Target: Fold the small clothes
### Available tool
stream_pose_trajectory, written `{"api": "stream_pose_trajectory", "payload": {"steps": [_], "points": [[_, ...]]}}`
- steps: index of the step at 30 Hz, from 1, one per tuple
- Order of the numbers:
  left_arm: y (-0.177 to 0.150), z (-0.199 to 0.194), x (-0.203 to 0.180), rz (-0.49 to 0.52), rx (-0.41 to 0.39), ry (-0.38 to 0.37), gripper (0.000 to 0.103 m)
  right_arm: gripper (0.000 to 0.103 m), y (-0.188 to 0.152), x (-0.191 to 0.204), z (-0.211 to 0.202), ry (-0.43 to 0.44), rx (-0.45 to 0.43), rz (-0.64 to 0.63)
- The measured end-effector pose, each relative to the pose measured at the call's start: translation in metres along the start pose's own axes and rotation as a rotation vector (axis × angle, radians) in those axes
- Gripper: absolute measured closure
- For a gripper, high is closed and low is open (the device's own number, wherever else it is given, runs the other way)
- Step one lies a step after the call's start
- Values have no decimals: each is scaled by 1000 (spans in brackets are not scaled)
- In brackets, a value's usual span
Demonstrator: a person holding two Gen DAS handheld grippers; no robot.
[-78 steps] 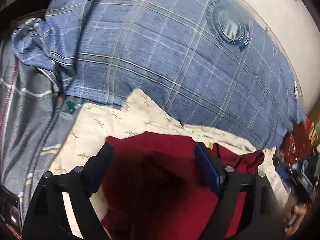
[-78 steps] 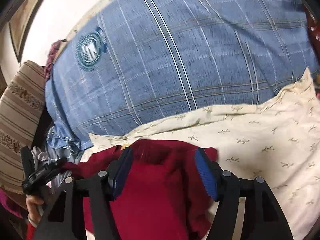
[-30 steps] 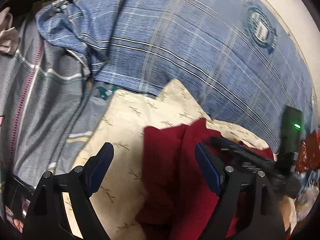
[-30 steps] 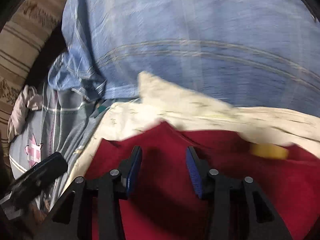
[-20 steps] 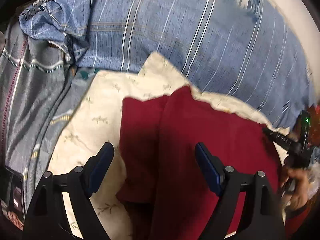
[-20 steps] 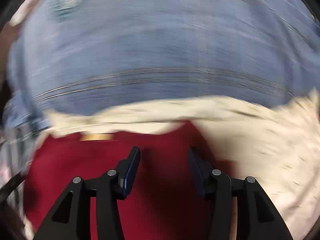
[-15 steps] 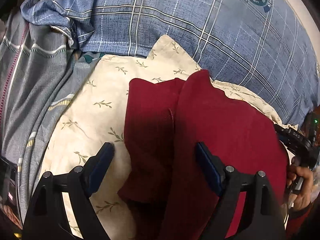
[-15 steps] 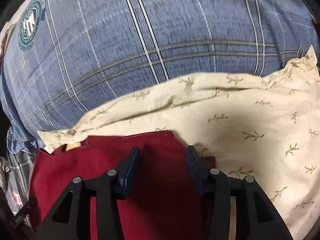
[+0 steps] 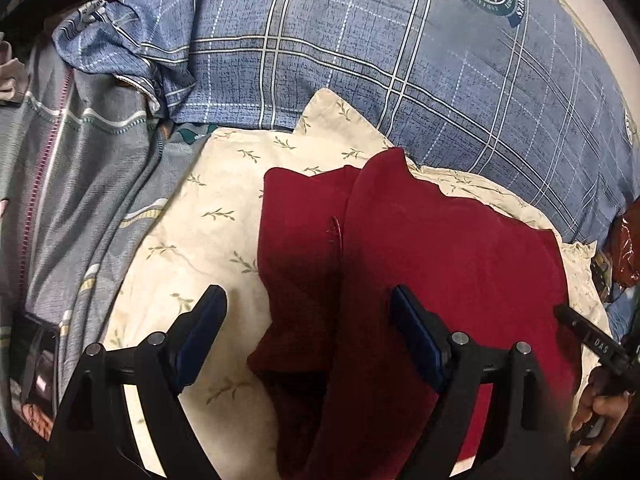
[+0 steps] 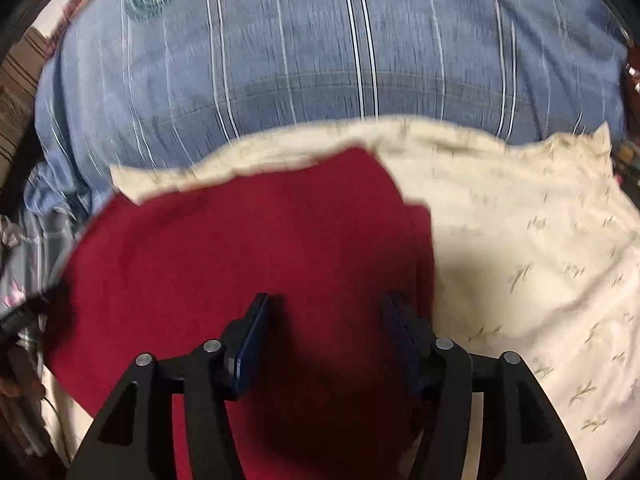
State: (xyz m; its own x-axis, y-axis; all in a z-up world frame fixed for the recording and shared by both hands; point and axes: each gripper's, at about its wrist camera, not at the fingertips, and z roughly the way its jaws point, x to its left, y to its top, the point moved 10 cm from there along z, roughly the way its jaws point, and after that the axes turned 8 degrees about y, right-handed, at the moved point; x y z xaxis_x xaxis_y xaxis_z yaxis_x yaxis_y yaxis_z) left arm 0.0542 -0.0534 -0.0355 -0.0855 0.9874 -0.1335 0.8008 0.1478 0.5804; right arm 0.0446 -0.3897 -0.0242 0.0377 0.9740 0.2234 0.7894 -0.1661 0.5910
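Observation:
A dark red garment (image 9: pixel 420 264) lies on a cream leaf-print cloth (image 9: pixel 208 216), with one layer folded over another along a lengthwise edge. My left gripper (image 9: pixel 308 316) is open and empty, its fingers standing over the garment's near part. In the right wrist view the same red garment (image 10: pixel 240 248) fills the lower middle. My right gripper (image 10: pixel 326 320) is open above it with nothing between the pads. That view is motion-blurred. The tip of the right gripper shows at the right edge of the left wrist view (image 9: pixel 592 344).
A blue plaid bedcover (image 9: pixel 400 52) with a round emblem lies behind the cream cloth. A grey striped blanket (image 9: pixel 72 168) is at the left. A brown striped cushion (image 10: pixel 16 80) is at the far left of the right wrist view. Red packets (image 9: pixel 628 248) lie at the right edge.
The red garment went from a bunched heap to a flat folded shape as its right half was laid over. My right gripper swung across and now hovers over it. My left gripper stayed open.

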Motion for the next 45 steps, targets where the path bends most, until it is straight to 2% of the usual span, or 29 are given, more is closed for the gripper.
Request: {"api": "stream_pose_trajectory", "payload": {"steps": [3,8,10,15,20,24,26,27,28,31,36,37,38,39,41,42,45], "points": [[-4,-11,3,13,-1,14,19,42,5,18,-19,64,-10,9],[-17,-29,9,38,-18,40,19,41,11,72,-24,130,-7,-87],[-25,-30,13,38,-7,37,19,41,11,95,-14,164,5,-105],[-37,-20,28,-61,41,-19,19,41,18,172,12,258,13,-197],[-35,-12,30,-82,57,-51,19,41,32,245,56,312,60,-281],[-35,-9,27,-72,60,-51,18,41,41,275,100,310,121,-285],[-34,-9,26,-73,63,-58,18,45,39,283,124,283,173,-313],[-34,-9,26,-77,67,-65,18,54,36,282,133,256,194,-328],[-33,-9,27,-80,68,-70,18,75,35,279,143,208,212,-347],[-32,-12,29,-94,75,-93,18,92,36,280,144,217,195,-343],[-29,-18,30,-123,65,-129,18,96,44,294,121,299,139,-337],[-28,-19,31,-125,60,-127,18,103,44,300,120,325,138,-340],[-28,-18,31,-126,60,-123,18,103,43,305,121,351,147,-339],[-27,-17,31,-126,64,-125,18,103,41,309,126,352,156,-340],[-30,-14,30,-125,69,-120,18,103,39,304,140,245,152,-371],[-30,-13,30,-123,70,-118,18,103,37,302,143,237,159,-374],[-29,-13,31,-125,67,-122,18,97,35,299,130,297,153,-346]]}}
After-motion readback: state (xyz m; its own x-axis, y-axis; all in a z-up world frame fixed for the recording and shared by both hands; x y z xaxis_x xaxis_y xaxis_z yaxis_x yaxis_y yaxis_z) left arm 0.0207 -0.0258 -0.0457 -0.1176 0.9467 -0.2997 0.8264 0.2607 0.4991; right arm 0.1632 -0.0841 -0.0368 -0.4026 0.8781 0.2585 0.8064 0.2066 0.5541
